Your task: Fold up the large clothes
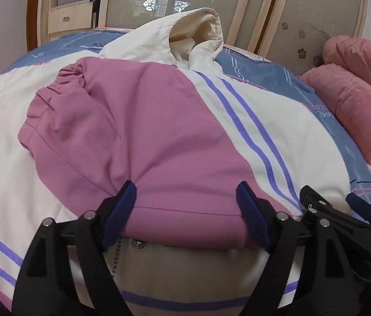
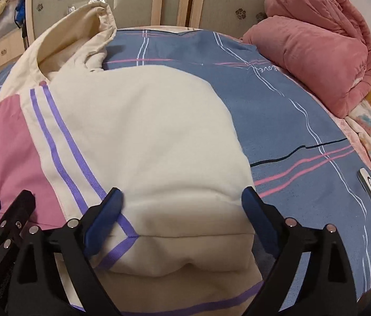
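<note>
A large hooded jacket (image 1: 138, 121), cream with a pink panel and purple stripes, lies spread on the bed; it also shows in the right wrist view (image 2: 146, 131). Its cream hood (image 1: 198, 31) stands up at the far end. My left gripper (image 1: 185, 197) is open, its blue pads straddling the folded pink hem near me. My right gripper (image 2: 182, 202) is open over the cream folded edge, just right of the left one. The right gripper shows at the right of the left wrist view (image 1: 330, 205); the left gripper shows at the left of the right wrist view (image 2: 3, 205).
The bed has a blue sheet (image 2: 290, 121) with pink and white lines. A rolled pink quilt (image 2: 317, 52) lies at the far right. A small white remote (image 2: 369, 184) rests on the sheet. Wardrobe sliding doors (image 1: 303, 13) stand behind the bed.
</note>
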Available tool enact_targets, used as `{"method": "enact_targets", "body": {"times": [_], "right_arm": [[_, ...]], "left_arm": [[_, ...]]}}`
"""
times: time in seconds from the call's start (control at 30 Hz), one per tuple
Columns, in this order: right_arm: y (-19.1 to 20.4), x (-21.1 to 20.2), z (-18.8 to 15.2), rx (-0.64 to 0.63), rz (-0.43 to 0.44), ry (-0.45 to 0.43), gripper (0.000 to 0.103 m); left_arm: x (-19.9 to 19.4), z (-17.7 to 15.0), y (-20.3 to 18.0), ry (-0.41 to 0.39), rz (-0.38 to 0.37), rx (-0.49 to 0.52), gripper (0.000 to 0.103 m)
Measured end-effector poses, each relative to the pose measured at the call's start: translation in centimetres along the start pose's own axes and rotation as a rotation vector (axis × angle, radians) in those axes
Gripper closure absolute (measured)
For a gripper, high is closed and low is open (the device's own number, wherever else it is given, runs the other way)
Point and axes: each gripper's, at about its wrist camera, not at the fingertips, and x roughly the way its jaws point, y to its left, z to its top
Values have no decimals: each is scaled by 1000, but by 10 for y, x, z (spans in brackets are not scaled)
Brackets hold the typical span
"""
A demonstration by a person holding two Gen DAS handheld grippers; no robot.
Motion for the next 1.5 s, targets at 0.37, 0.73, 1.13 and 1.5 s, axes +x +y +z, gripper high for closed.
{"method": "enact_targets", "body": {"times": [0.37, 0.73, 1.13, 1.5], "right_arm": [[-12, -38, 2, 68, -68, -197, 5], [-5, -2, 3, 18, -50, -22, 3], [-25, -52, 1, 139, -36, -259, 3], [-21, -19, -1, 95, -167, -114, 1]], "left_arm": [[-86, -1, 9, -431, 128, -68, 2], [13, 16, 34, 65, 222, 57, 2], [14, 15, 33, 57, 229, 64, 2], [11, 14, 33, 56, 229, 64, 2]]}}
